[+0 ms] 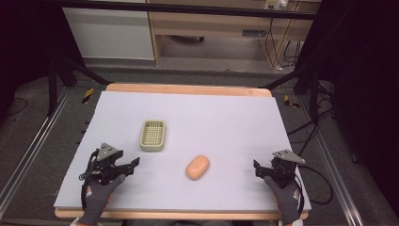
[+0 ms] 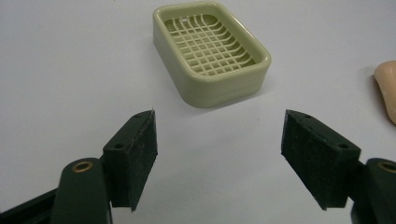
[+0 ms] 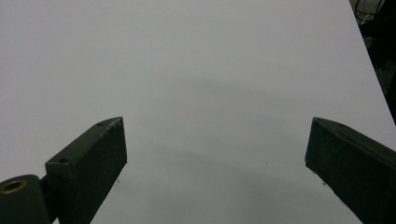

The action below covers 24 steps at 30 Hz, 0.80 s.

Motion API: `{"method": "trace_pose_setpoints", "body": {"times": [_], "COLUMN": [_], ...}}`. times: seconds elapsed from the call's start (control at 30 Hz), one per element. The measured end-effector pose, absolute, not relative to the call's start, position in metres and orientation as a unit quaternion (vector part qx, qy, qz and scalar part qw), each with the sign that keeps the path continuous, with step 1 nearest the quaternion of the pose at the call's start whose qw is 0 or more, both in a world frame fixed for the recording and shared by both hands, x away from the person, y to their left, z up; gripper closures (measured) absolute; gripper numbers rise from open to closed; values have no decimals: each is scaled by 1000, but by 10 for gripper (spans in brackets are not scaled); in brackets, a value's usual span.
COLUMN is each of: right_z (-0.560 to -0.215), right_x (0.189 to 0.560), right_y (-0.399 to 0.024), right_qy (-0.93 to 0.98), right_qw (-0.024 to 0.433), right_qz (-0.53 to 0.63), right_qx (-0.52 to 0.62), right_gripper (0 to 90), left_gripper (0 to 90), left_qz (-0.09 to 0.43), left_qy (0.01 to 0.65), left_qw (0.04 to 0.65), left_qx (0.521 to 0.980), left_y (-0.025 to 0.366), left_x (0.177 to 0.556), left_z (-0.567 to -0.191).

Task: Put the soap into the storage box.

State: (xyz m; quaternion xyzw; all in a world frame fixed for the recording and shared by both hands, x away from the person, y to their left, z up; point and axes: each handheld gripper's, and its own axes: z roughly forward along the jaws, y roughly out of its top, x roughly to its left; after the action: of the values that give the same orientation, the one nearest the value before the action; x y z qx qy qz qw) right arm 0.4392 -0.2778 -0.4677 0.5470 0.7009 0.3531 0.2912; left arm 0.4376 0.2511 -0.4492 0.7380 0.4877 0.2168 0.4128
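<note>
A pale green soap dish (image 1: 153, 135) with a grid bottom lies left of the table's middle. A peach oval soap bar (image 1: 197, 167) rests on the sheet to its right and nearer me. My left gripper (image 1: 129, 169) sits low at the front left, open and empty. In the left gripper view the soap dish (image 2: 212, 51) is just ahead of the left gripper (image 2: 219, 121), and the soap bar (image 2: 387, 88) pokes in at the right edge. My right gripper (image 1: 260, 170) rests at the front right, apart from the soap. The right gripper (image 3: 217, 126) is wide open over bare sheet.
A pale lavender sheet (image 1: 226, 117) covers the wooden table (image 1: 188, 89). Black frame legs and cables stand on the floor to both sides, and a wooden cabinet (image 1: 211, 28) is behind the table. The sheet's right edge runs close to the right gripper.
</note>
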Motion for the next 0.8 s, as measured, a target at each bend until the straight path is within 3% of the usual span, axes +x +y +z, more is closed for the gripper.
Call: {"method": "trace_pose_setpoints", "body": {"times": [0.8], "right_z": [-467], "right_x": [439], "right_y": [-277], "right_qy": [699], "right_qw": [292], "right_qz": [355], "right_qx": [548], "right_gripper": [58], "left_gripper": [255], "left_qz": [205], "left_qy": [455], "left_qw": [416], "left_qx": [760], "left_y": [221], "left_x": [437], "left_z": [-446]}}
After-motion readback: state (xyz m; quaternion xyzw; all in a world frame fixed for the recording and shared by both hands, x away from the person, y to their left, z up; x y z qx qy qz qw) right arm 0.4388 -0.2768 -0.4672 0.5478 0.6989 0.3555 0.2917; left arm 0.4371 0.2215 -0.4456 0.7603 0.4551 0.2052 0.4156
